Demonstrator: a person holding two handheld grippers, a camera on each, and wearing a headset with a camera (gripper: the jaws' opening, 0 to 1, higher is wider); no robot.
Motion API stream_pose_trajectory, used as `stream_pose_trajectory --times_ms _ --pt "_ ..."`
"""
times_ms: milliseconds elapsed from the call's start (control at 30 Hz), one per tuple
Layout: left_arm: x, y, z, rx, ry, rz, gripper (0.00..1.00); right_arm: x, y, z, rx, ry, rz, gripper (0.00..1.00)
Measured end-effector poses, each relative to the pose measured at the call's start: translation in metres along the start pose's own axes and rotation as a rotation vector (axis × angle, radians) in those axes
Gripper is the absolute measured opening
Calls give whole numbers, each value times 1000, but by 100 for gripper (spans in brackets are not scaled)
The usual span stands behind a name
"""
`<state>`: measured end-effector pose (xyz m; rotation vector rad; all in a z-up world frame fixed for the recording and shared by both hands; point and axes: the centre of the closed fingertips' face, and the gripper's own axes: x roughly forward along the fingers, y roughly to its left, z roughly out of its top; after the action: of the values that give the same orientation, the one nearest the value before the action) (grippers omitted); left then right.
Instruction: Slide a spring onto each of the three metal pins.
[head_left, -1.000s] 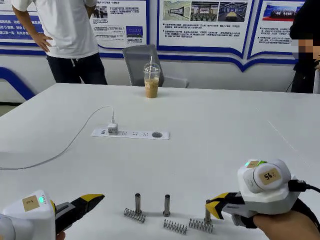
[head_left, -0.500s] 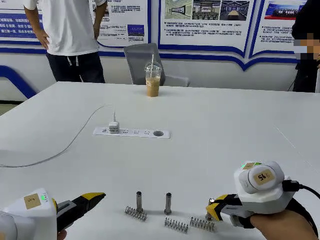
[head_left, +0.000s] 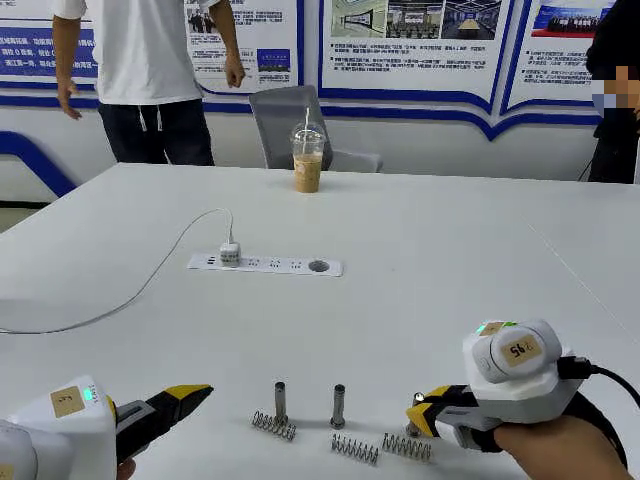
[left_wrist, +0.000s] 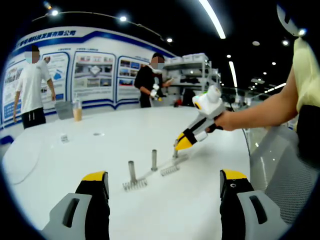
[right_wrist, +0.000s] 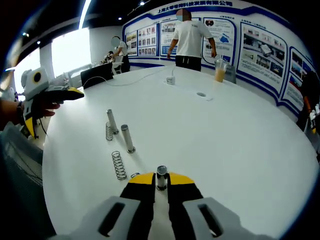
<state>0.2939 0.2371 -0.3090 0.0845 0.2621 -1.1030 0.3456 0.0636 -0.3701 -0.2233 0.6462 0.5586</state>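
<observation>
Right tongs (right_wrist: 161, 181): jaws drawn in tight on the top of the gripped pin (right_wrist: 161, 176), yellow tips pressed to either side of it. The pin stands upright on the white worktop (head_left: 430, 260), its cap showing just above the tips. From the head view the same tongs (head_left: 424, 406) come in low from the person's right, with a hand wrapped round the body behind them.

Left tongs (left_wrist: 164, 176): jaws spread wide, nothing between them, touching nothing. They hang above the worktop, well off to the side of the pins and pointing towards them. In the head view they sit at the near left corner (head_left: 192, 394).

Middle pin (head_left: 339, 405) and third pin (head_left: 280, 400): both upright and bare, apart from each other, in a row with the gripped pin.

Springs: all three lie flat on the worktop, none on a pin. First spring (head_left: 407, 447) lies just beside the foot of the gripped pin, under the right tongs. Second spring (head_left: 355, 449) lies near the base of the middle pin. Third spring (head_left: 273, 425) lies right at the foot of the third pin; whether they touch I cannot tell.

Farther back on the worktop: a power strip (head_left: 265, 265) with a plug in it, and an iced drink cup (head_left: 307, 160) with a straw.
</observation>
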Motion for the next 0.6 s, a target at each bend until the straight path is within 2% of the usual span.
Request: stream_pose_trajectory --times_ms 333,600 --pt "0 0 0 2 0 -1 93 -15 2 -9 -28 24 12 14" --pt "2 -1 0 0 0 -8 93 -16 17 -24 -85 53 101 15"
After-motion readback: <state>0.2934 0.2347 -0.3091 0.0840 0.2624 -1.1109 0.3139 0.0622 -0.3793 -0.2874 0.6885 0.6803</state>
